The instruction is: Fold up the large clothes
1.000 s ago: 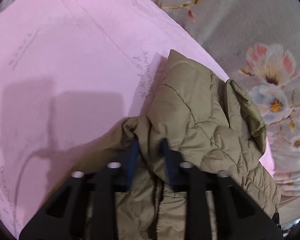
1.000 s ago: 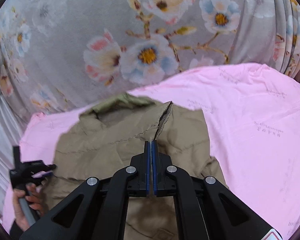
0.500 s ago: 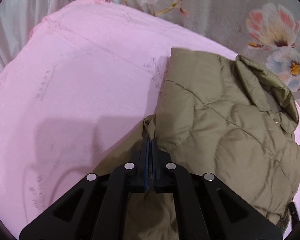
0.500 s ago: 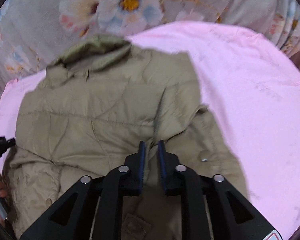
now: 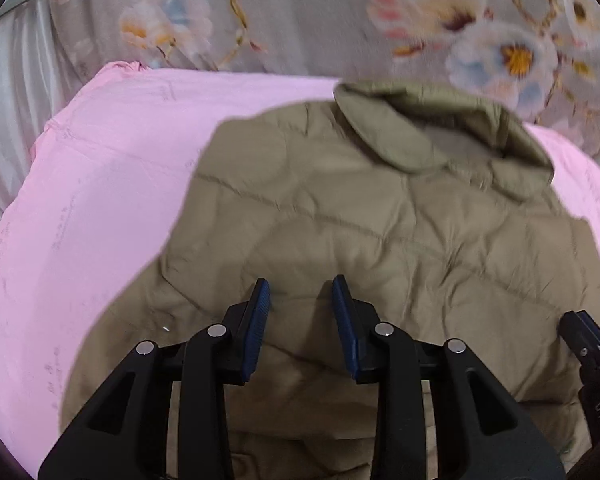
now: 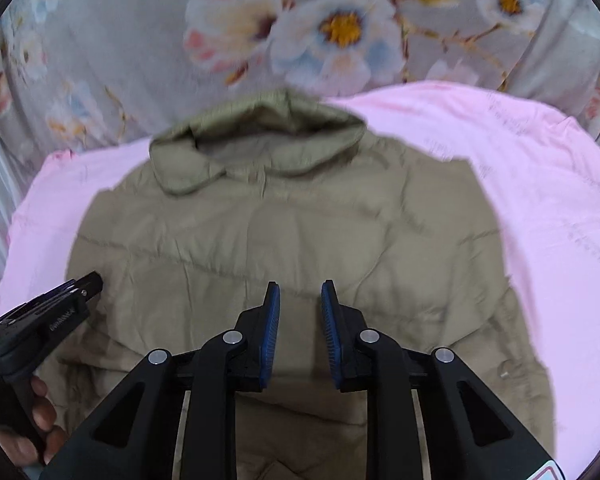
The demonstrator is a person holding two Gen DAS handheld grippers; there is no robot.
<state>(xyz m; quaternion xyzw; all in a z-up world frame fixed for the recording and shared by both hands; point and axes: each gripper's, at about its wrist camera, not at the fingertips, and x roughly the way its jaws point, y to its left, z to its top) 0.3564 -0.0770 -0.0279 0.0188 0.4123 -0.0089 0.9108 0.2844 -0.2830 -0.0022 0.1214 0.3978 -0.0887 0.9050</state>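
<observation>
An olive quilted jacket point(image 5: 380, 220) lies flat on a pink sheet point(image 5: 100, 180), collar at the far end; it also shows in the right wrist view point(image 6: 300, 232). My left gripper point(image 5: 301, 286) is open and empty, hovering over the jacket's near middle. My right gripper point(image 6: 300, 287) is open and empty over the jacket's middle. The left gripper also appears at the left edge of the right wrist view point(image 6: 52, 312). The right gripper shows at the right edge of the left wrist view point(image 5: 588, 344).
A grey floral curtain point(image 6: 340, 28) hangs behind the pink sheet point(image 6: 540, 200). Pale drapes point(image 5: 8, 100) stand at the far left. Bare pink sheet lies on both sides of the jacket.
Both grippers were shut on jacket cloth and have opened and let go. The jacket's sides now lie folded in over its middle. Both cameras have pulled back toward the hem.
</observation>
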